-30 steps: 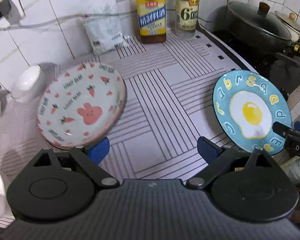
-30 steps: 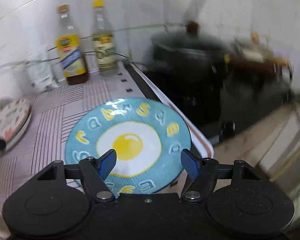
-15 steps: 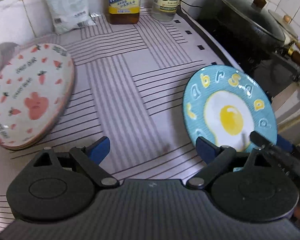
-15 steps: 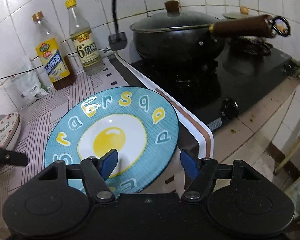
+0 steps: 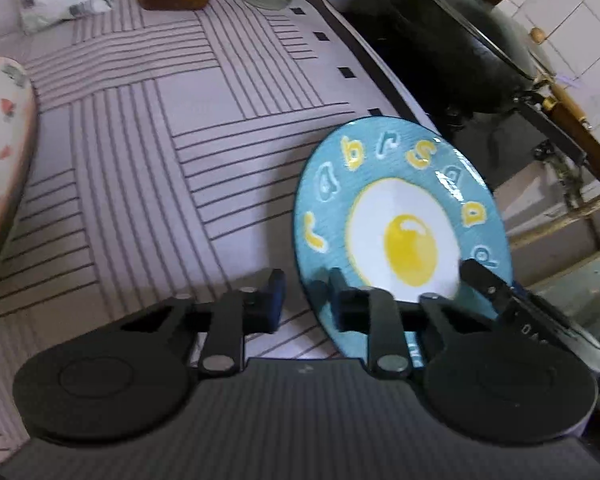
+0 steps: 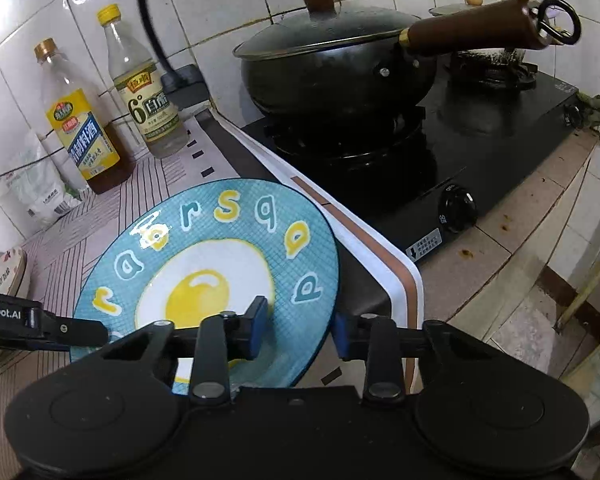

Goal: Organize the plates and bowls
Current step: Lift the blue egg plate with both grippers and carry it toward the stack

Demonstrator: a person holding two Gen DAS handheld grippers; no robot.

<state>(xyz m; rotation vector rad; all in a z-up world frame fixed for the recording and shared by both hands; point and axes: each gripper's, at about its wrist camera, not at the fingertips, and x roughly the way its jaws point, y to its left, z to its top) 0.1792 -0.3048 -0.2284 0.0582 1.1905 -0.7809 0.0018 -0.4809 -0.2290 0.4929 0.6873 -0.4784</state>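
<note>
Looking from largest to smallest, your striped mat (image 5: 148,152) fills most of the left wrist view, though its near part is hidden behind the gripper body and its left side runs out of frame. Beside it the black stove (image 6: 480,148) carries a lidded wok (image 6: 332,64); in the left wrist view the wok's far side is cut off by the frame. The blue egg plate (image 6: 220,248) sits tilted at the mat's right edge, near the stove, and both grippers are on its near rim. Your right gripper (image 6: 298,330) has its fingers narrowed across that rim, one pad on the plate's face and one just outside the edge, gripping the plate. Your left gripper (image 5: 306,300) straddles the plate's left rim with its jaws drawn in, but you cannot tell whether the pads actually press it. The carrot-print bowl (image 5: 0,152) lies well apart at the far left, mostly cropped and blurred. Two bottles, one of oil (image 6: 80,120) and one of vinegar (image 6: 144,92), stand at the tiled wall beside a white packet (image 6: 40,192), only their bases showing in the left wrist view.
</note>
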